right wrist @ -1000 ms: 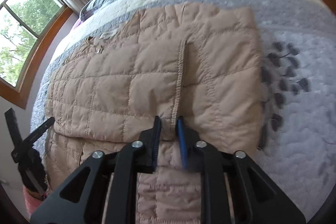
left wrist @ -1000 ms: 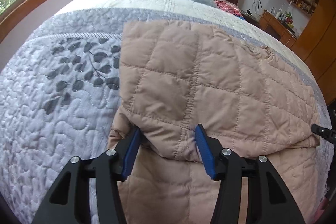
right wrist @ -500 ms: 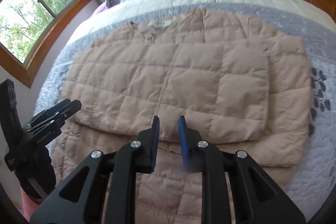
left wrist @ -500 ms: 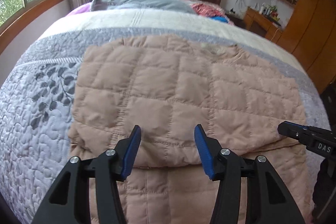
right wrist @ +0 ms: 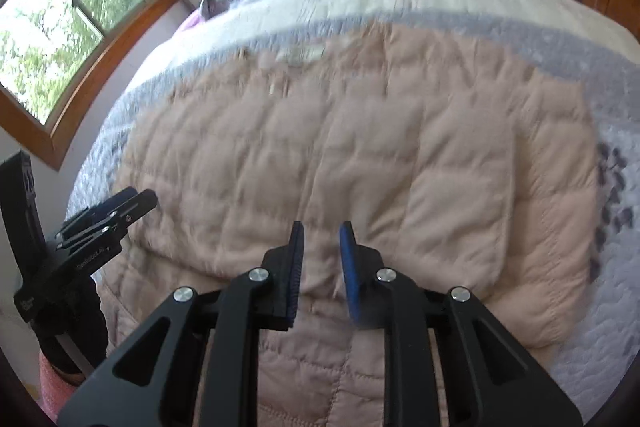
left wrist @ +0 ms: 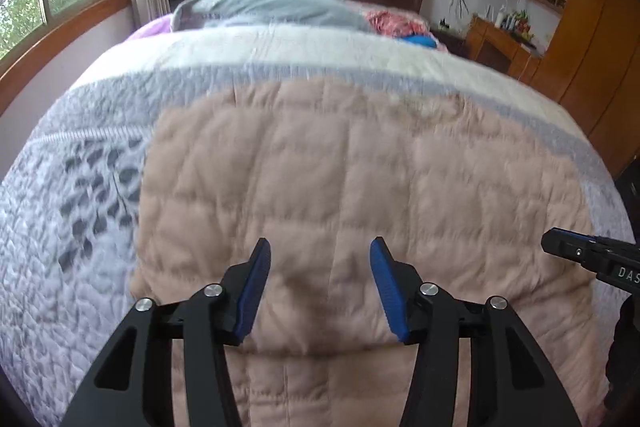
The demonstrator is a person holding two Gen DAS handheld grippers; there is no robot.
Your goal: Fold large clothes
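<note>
Beige quilted padding fills the left wrist view: the jacket (left wrist: 352,187) lies flat on the grey-and-white bedspread (left wrist: 72,211), stretching ahead of the left gripper (left wrist: 318,283) and to both sides of it. A folded-over layer ends in a soft rolled edge just below the blue pads, which stand well apart with nothing between them. Beyond the right-hand pad, the tip of the right gripper (left wrist: 576,253) reaches in over the same edge.

From the right wrist, the jacket (right wrist: 360,155) again spreads ahead of the right gripper (right wrist: 322,259), whose jaws stand narrow, a slim gap showing only cloth lying below, nothing pinched. The fold edge runs across just under and beside the tips; a sleeve or side panel lies folded over to the right of the jaws. The left gripper (right wrist: 120,205) hovers off to the left, over the garment's near edge.

The jacket looks puffy, light and limp, likely to sag and slide on its smooth shell. Pinching the stitched seams or the doubled fold edge, one corner per gripper, should hold better than a single loose layer.
</note>
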